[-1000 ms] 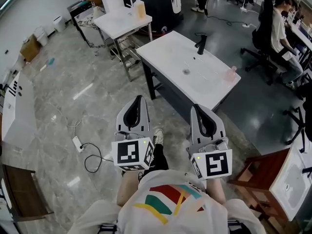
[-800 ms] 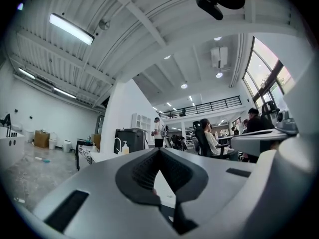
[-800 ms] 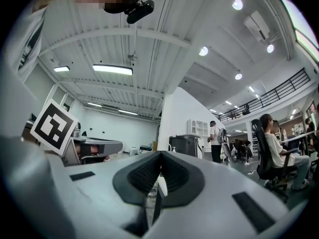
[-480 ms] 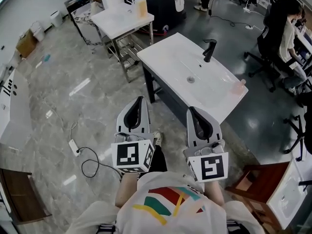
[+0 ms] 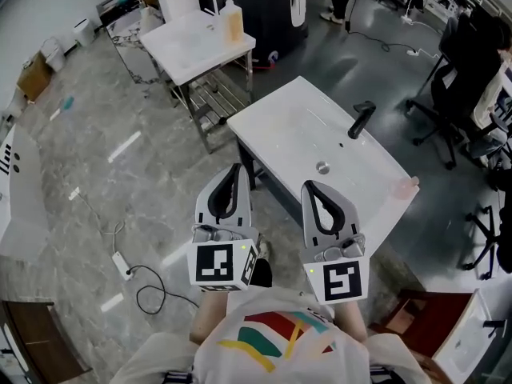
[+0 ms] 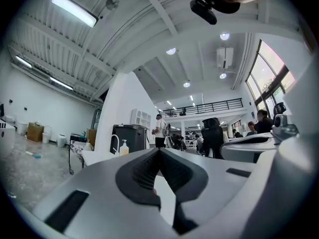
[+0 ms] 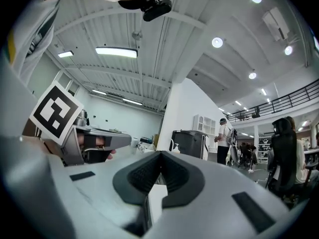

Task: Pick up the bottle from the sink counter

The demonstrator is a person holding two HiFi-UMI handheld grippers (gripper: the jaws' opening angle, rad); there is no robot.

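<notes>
A small pale pink bottle stands at the far right corner of the white sink counter, beyond the black faucet and the drain. My left gripper and right gripper are held side by side close to my body, at the counter's near edge and well short of the bottle. Both are shut with nothing between the jaws. In the left gripper view the left gripper has its jaws meeting at the tip, as does the right gripper in its own view. Neither gripper view shows the bottle.
A second white table with an orange soap dispenser stands behind the sink. Office chairs and a seated person are at the right. A power strip with cable lies on the floor at the left. Brown wooden furniture is at the lower right.
The sink counter and bottle have slid down and right in the head view, closer to me. Both grippers stayed shut and side by side.
</notes>
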